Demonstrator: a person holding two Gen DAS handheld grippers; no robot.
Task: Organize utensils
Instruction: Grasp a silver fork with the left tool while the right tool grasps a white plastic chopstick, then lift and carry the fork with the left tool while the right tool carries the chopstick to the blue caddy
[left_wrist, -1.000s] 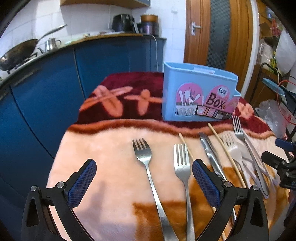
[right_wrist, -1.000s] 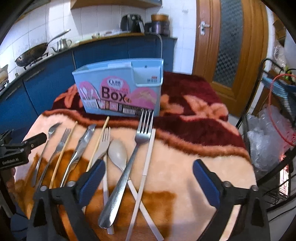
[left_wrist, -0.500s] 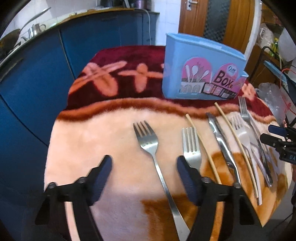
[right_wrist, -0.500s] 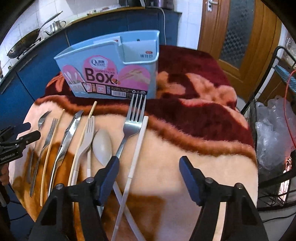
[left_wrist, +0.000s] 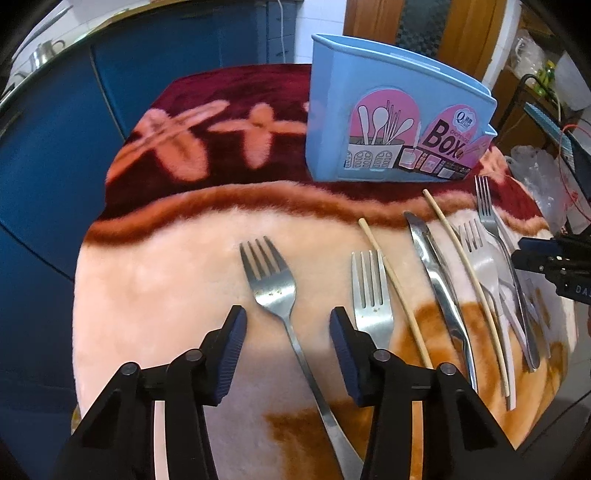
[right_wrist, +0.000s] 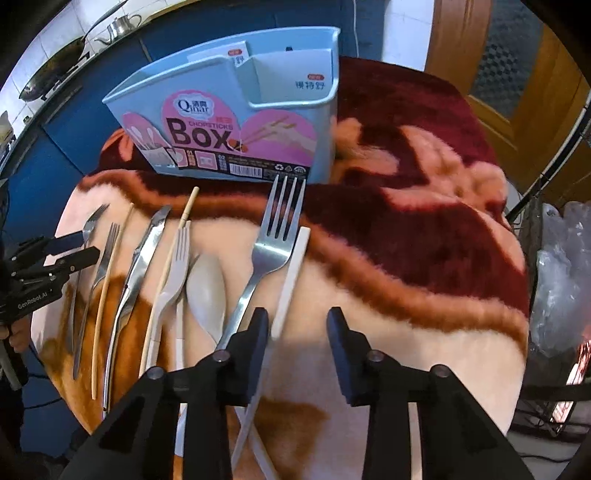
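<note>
A blue utensil box (left_wrist: 388, 110) (right_wrist: 236, 110) stands at the back of the blanket-covered table. In the left wrist view a steel fork (left_wrist: 269, 280) lies flat and its neck runs between the fingers of my left gripper (left_wrist: 288, 332). Its jaws are closing and the pads do not touch the fork. In the right wrist view my right gripper (right_wrist: 297, 328) is closing over a white chopstick (right_wrist: 291, 273), which passes just inside the left finger without being pressed. A large steel fork (right_wrist: 277, 236) lies beside it, its handle under that finger.
Between the grippers lie a second steel fork (left_wrist: 369, 295), wooden chopsticks (left_wrist: 469, 280), a knife (left_wrist: 439, 288), a white plastic fork (right_wrist: 177, 266) and a white spoon (right_wrist: 207, 291). Blue cabinets stand to the left. A wooden door, a wire rack and plastic bags (right_wrist: 561, 280) are on the right.
Both grippers tipped downward and came closer to the table. Both pairs of jaws narrowed from wide open; the left now straddles a fork's neck, the right the white chopstick.
</note>
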